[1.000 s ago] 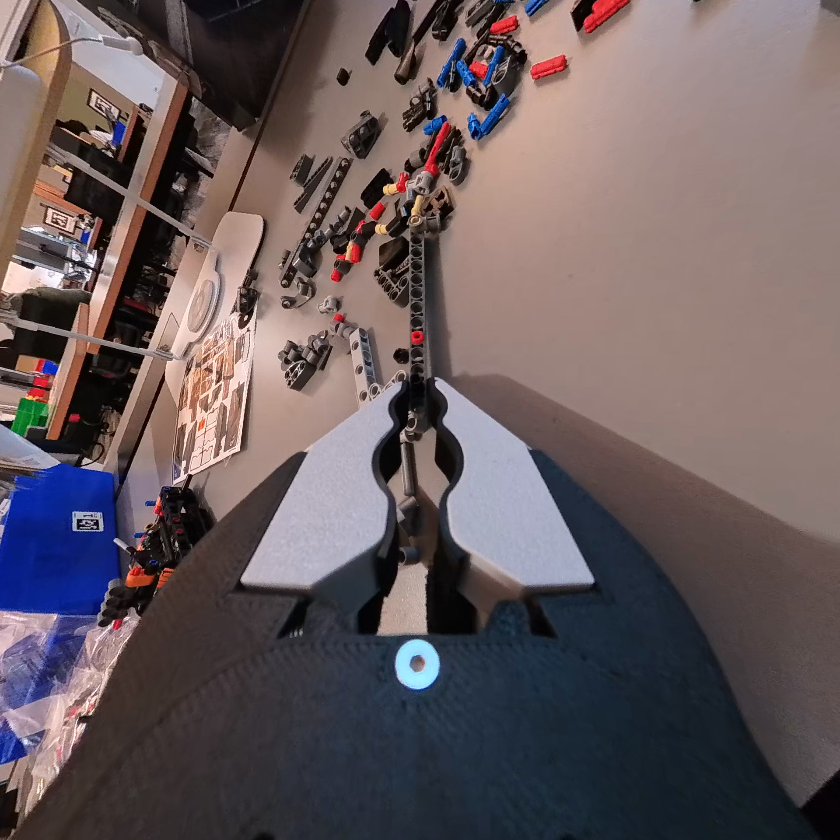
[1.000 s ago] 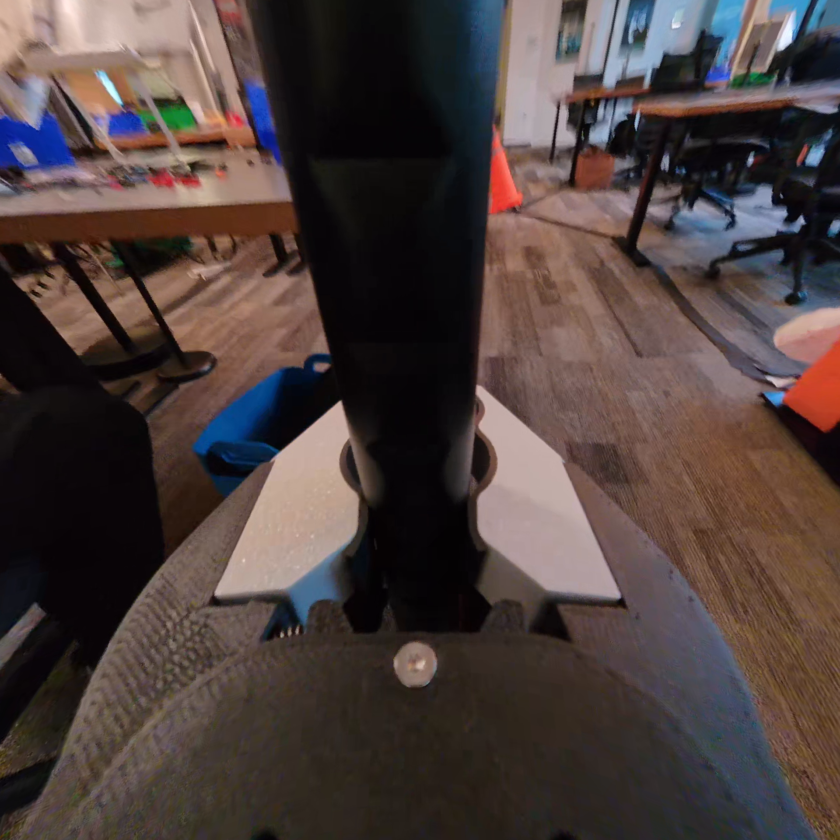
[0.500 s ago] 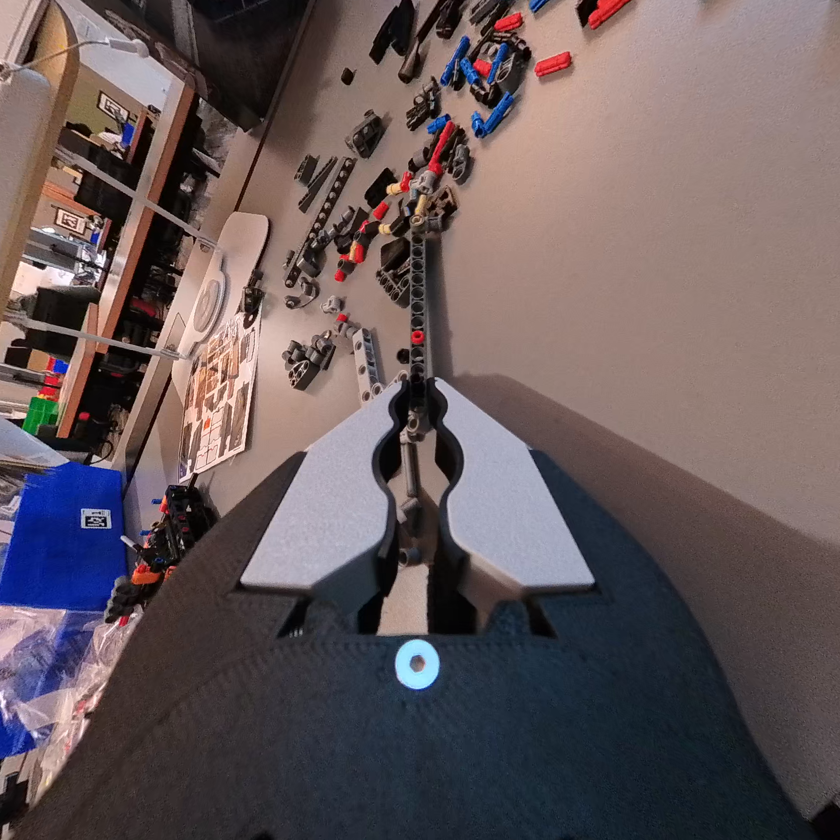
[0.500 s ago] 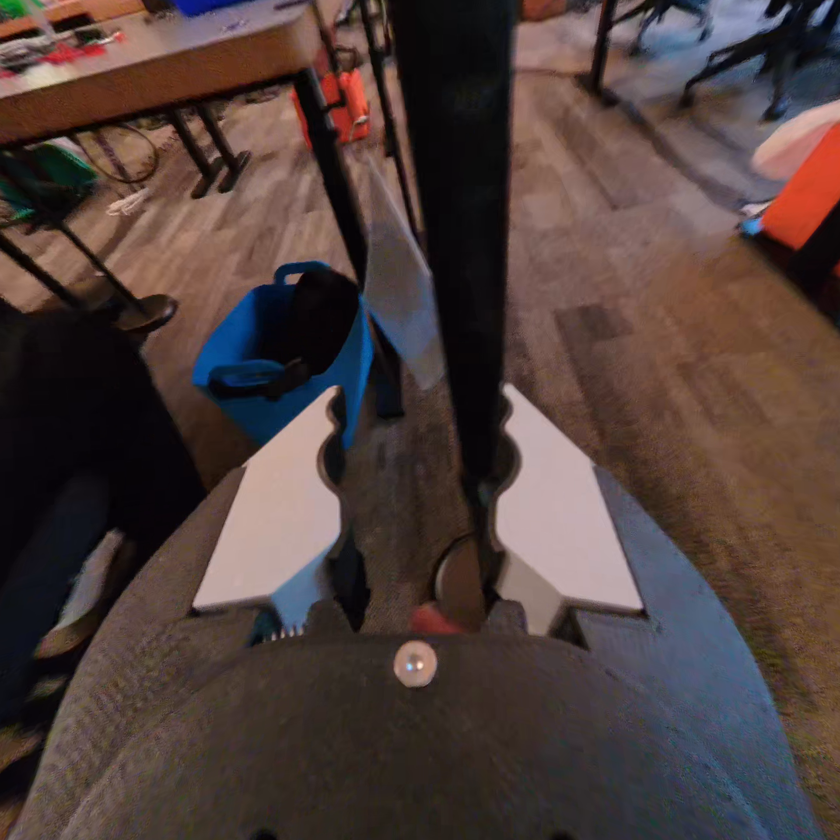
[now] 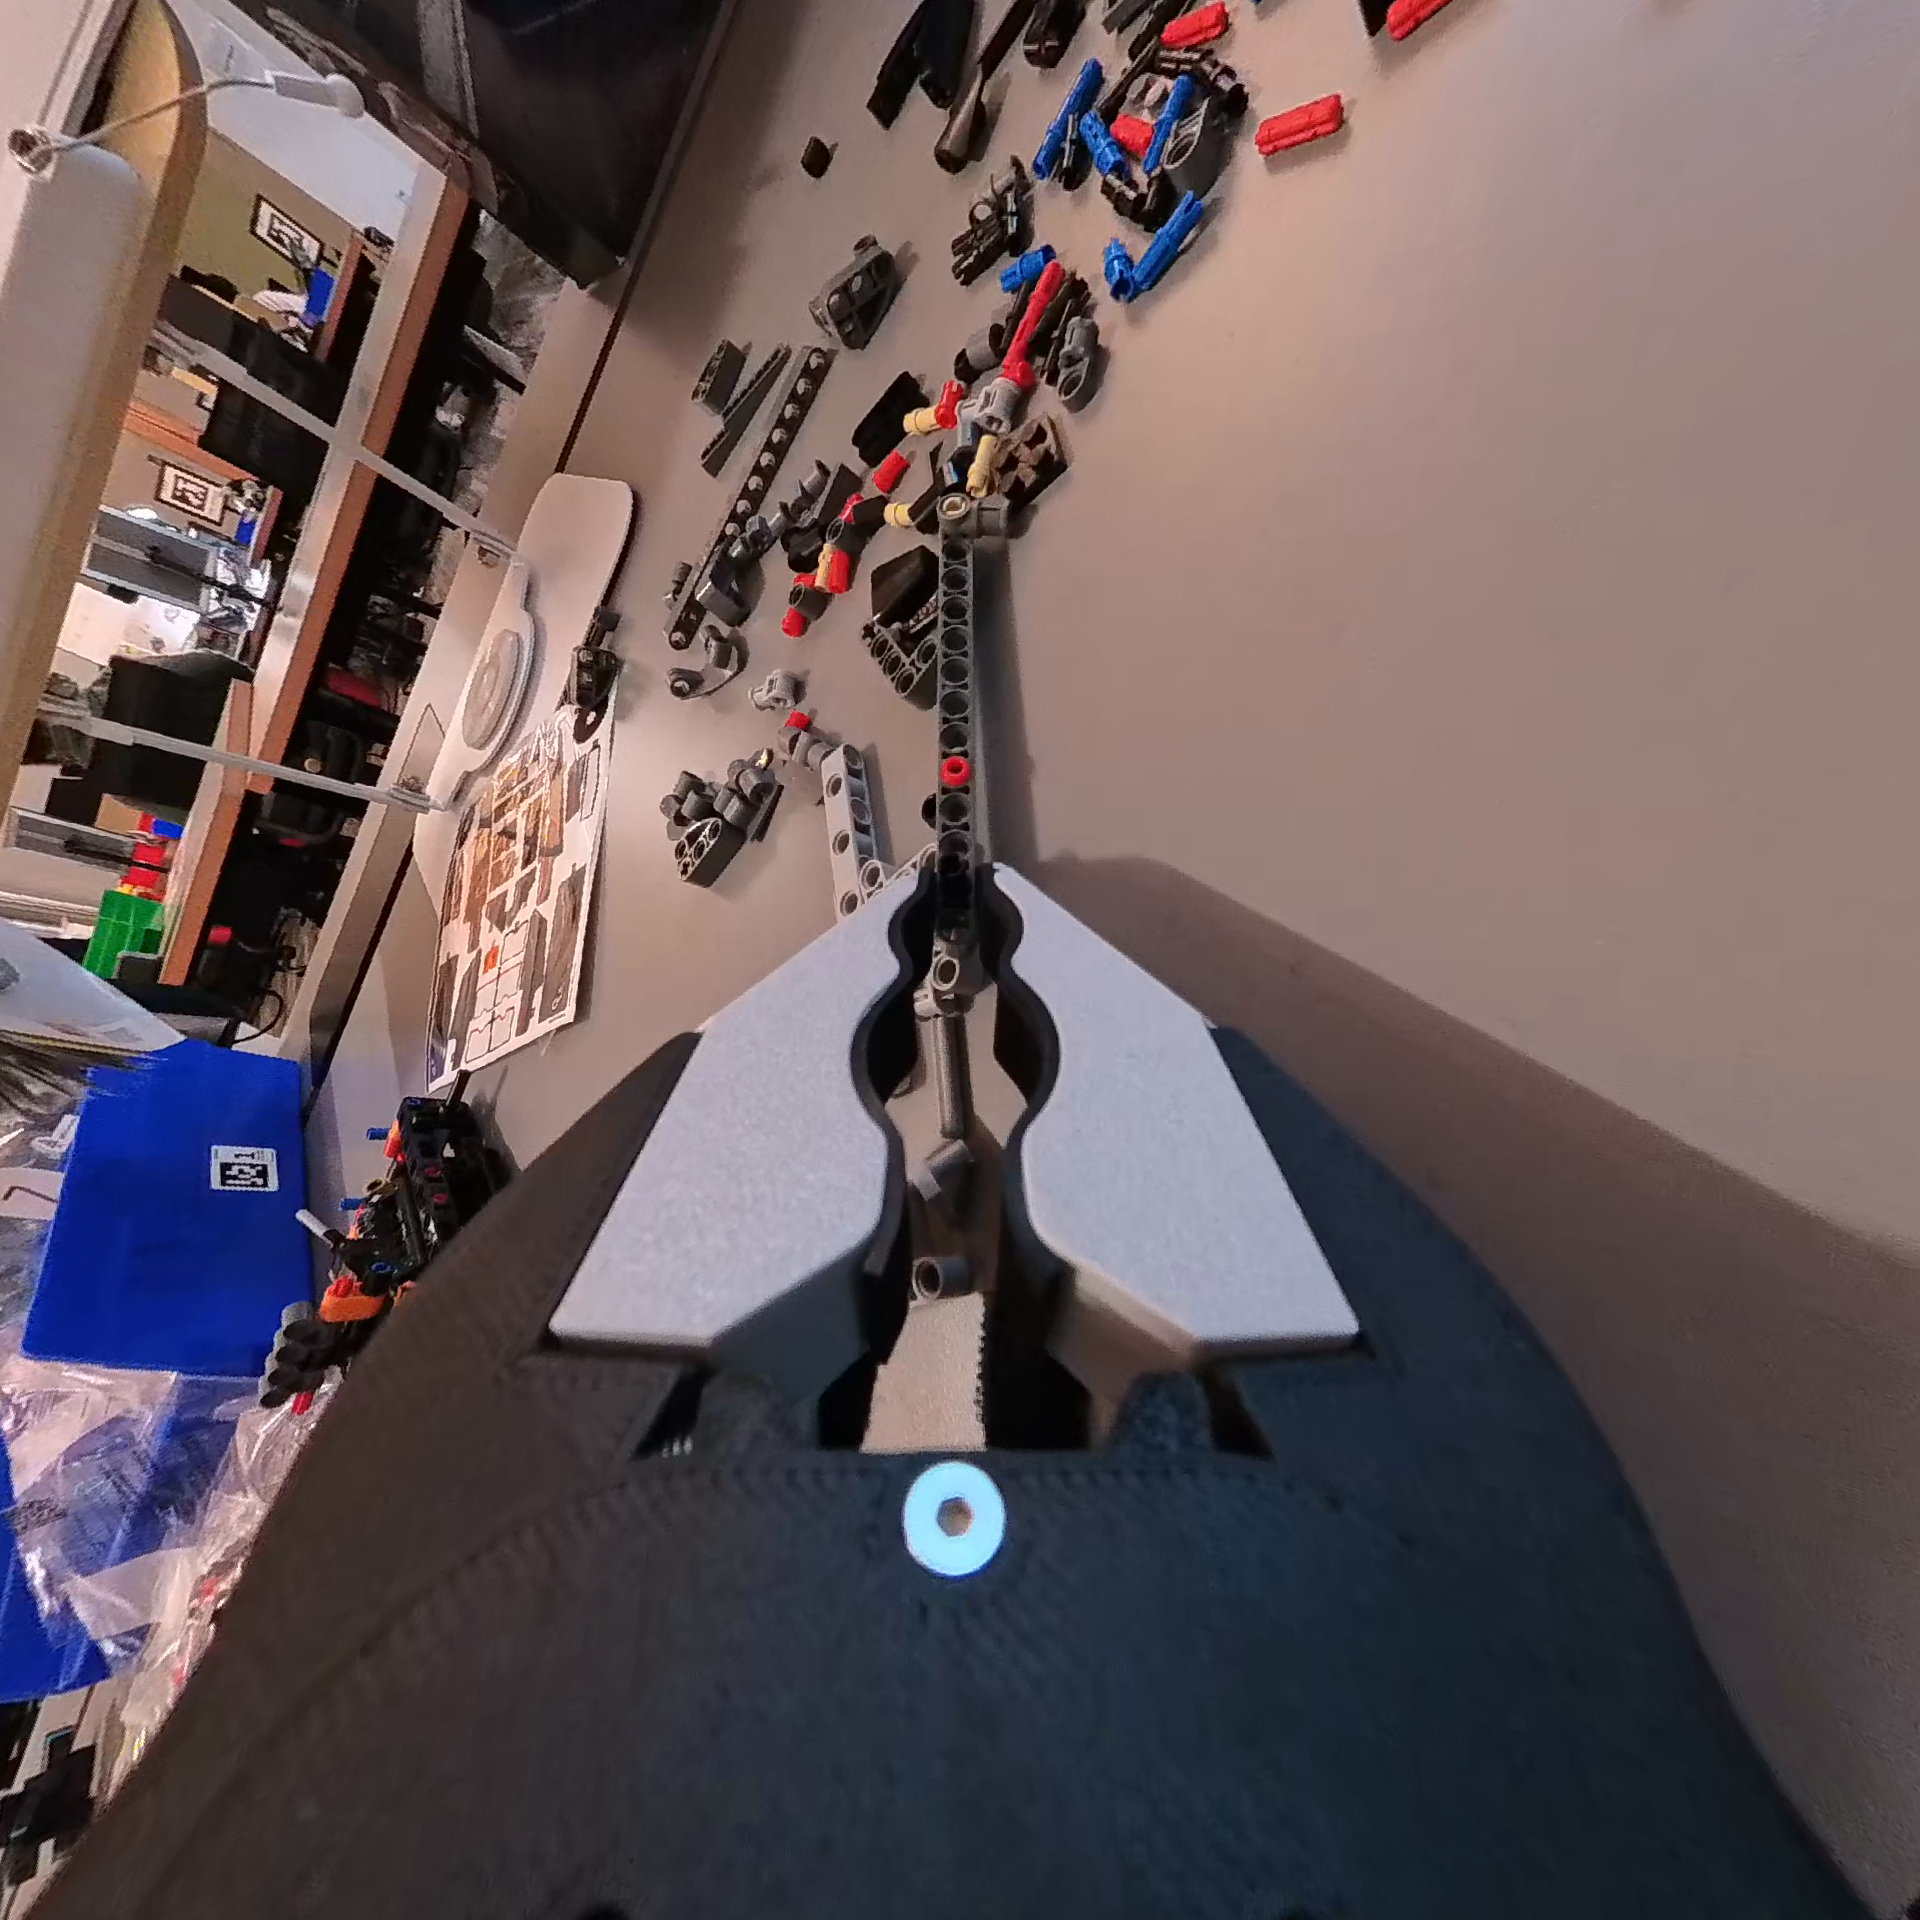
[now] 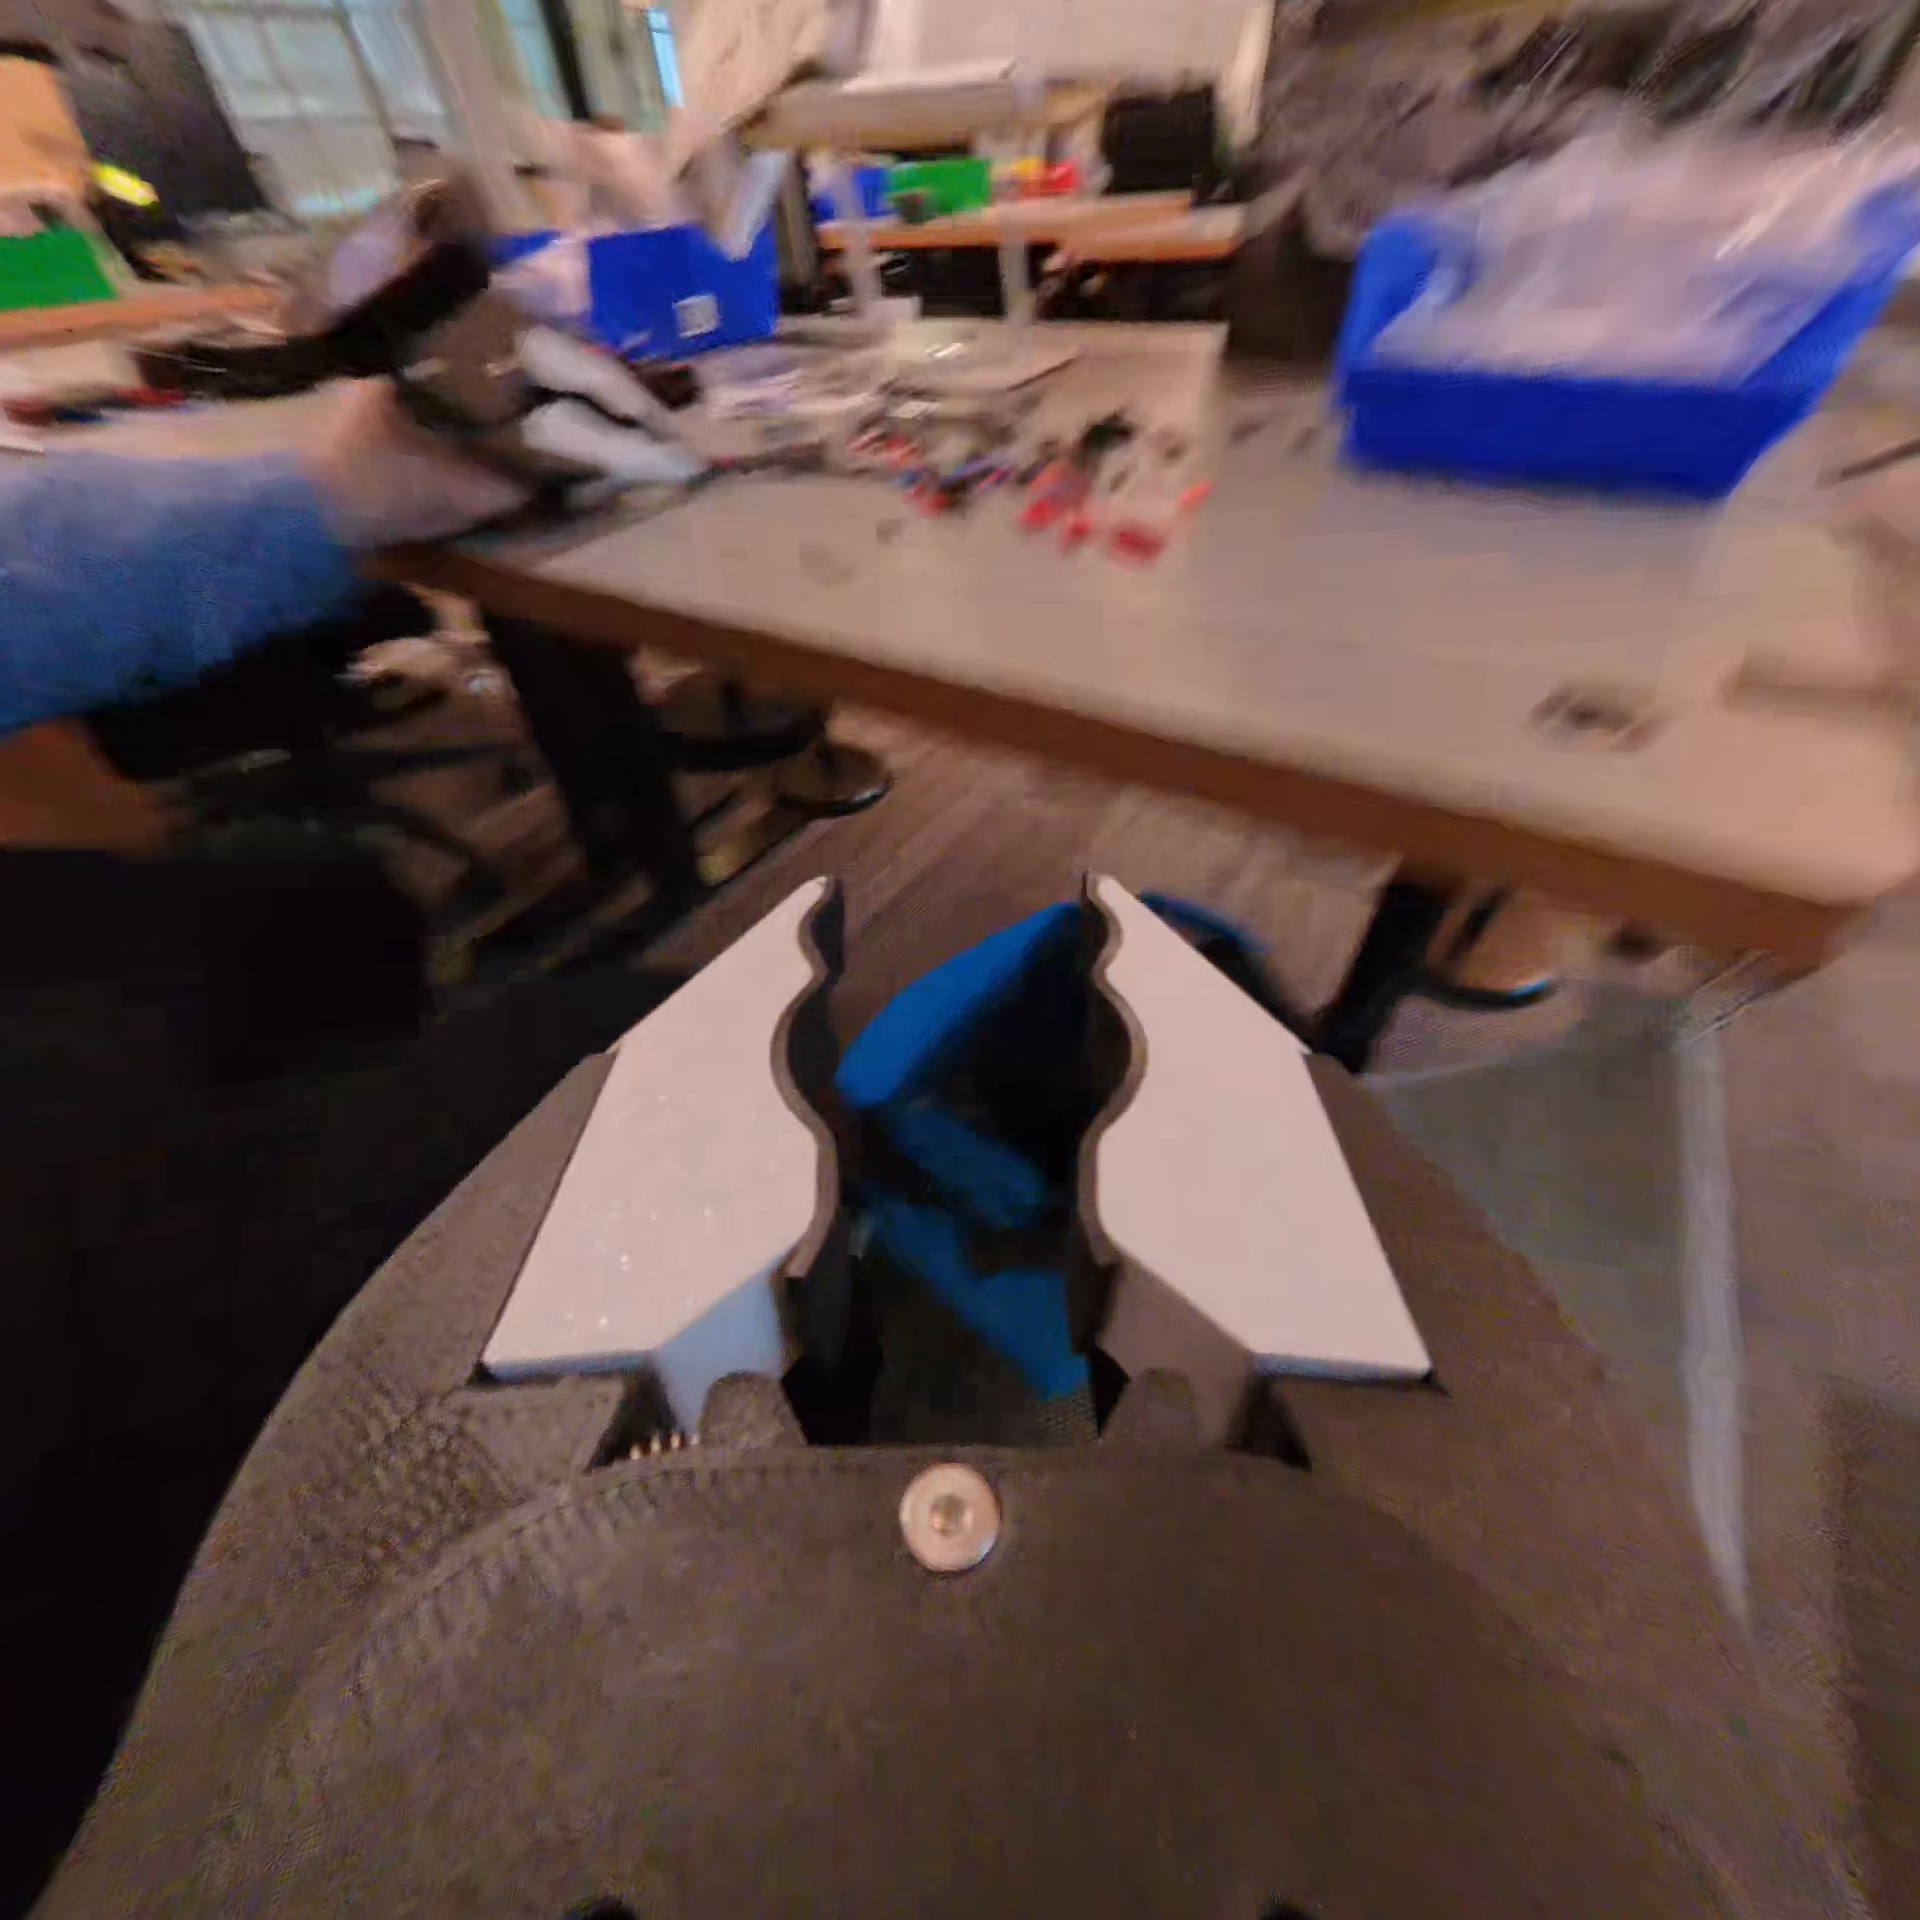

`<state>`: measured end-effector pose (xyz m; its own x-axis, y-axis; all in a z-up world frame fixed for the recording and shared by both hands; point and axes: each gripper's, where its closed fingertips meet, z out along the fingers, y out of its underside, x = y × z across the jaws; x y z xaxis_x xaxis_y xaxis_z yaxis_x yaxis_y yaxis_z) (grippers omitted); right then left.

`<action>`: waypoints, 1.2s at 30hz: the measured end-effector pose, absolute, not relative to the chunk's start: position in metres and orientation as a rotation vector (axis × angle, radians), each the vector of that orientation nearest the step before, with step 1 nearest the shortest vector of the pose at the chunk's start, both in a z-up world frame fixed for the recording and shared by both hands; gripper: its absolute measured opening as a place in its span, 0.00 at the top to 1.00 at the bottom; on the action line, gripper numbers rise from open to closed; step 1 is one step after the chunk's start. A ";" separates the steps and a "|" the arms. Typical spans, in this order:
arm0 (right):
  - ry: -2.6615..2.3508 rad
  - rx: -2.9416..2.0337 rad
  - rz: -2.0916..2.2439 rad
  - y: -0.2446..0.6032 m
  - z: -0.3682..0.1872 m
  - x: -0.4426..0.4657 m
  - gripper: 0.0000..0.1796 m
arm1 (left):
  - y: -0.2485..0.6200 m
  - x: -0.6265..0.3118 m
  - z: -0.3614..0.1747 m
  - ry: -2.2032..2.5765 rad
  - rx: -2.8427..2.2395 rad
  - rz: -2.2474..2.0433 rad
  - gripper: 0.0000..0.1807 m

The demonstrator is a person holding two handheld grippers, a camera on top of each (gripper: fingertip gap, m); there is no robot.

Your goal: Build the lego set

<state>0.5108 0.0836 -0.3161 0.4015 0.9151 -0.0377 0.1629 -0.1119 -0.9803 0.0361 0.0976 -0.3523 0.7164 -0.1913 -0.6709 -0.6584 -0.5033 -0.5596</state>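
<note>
L gripper (image 5: 954, 883) on black beam (image 5: 958, 665)

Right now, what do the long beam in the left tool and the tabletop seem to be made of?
Long beam: looks like moulded hard plastic, dark grey with a dull sheen; evenly spaced round holes, one filled by a red pin. Tabletop: smooth matte grey, probably laminate; no grain shows.
</note>
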 end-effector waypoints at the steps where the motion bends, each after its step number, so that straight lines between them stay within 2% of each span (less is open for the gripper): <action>1: -0.978 -1.550 0.768 0.124 -0.300 0.499 0.74 | 0.098 0.036 -0.352 0.644 -2.056 0.684 0.97; 4: -0.954 -1.535 0.559 0.237 -0.270 0.480 0.69 | 0.098 0.036 -0.352 0.641 -2.056 0.689 0.97; 6: -0.955 -1.571 0.456 0.300 -0.267 0.477 0.70 | 0.099 0.035 -0.352 0.635 -2.057 0.706 0.97; 12: -1.028 -1.659 0.194 0.426 -0.288 0.489 0.71 | 0.100 0.027 -0.350 0.555 -2.084 0.694 0.94; 15: -0.987 -1.683 0.240 0.458 -0.295 0.491 0.72 | 0.100 0.025 -0.349 0.537 -2.083 0.694 0.92; 20: -0.866 -1.673 0.384 0.471 -0.298 0.502 0.69 | 0.099 0.021 -0.347 0.516 -2.078 0.714 0.90; 26: -0.597 -1.655 0.512 0.500 -0.316 0.578 0.62 | 0.099 0.018 -0.340 0.490 -2.029 0.772 0.79; 29: -0.485 -1.703 0.580 0.520 -0.356 0.626 0.61 | 0.096 0.011 -0.318 0.444 -1.937 0.900 0.74; 31: -0.398 -1.749 0.612 0.535 -0.393 0.659 0.62 | 0.098 0.022 -0.284 0.405 -1.858 1.002 0.73; 34: -0.309 -1.839 0.645 0.551 -0.463 0.696 0.62 | 0.135 0.089 -0.240 0.445 -1.773 0.974 0.73; 36: -0.275 -1.898 0.697 0.554 -0.512 0.705 0.65 | 0.175 0.152 -0.232 0.502 -1.747 0.847 0.72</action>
<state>0.7052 0.5540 -0.5120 0.8041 0.4866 -0.3415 -0.1227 -0.4261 -0.8963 0.1520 0.1750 -0.2316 0.6573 0.0731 -0.7501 -0.6930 -0.3325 -0.6397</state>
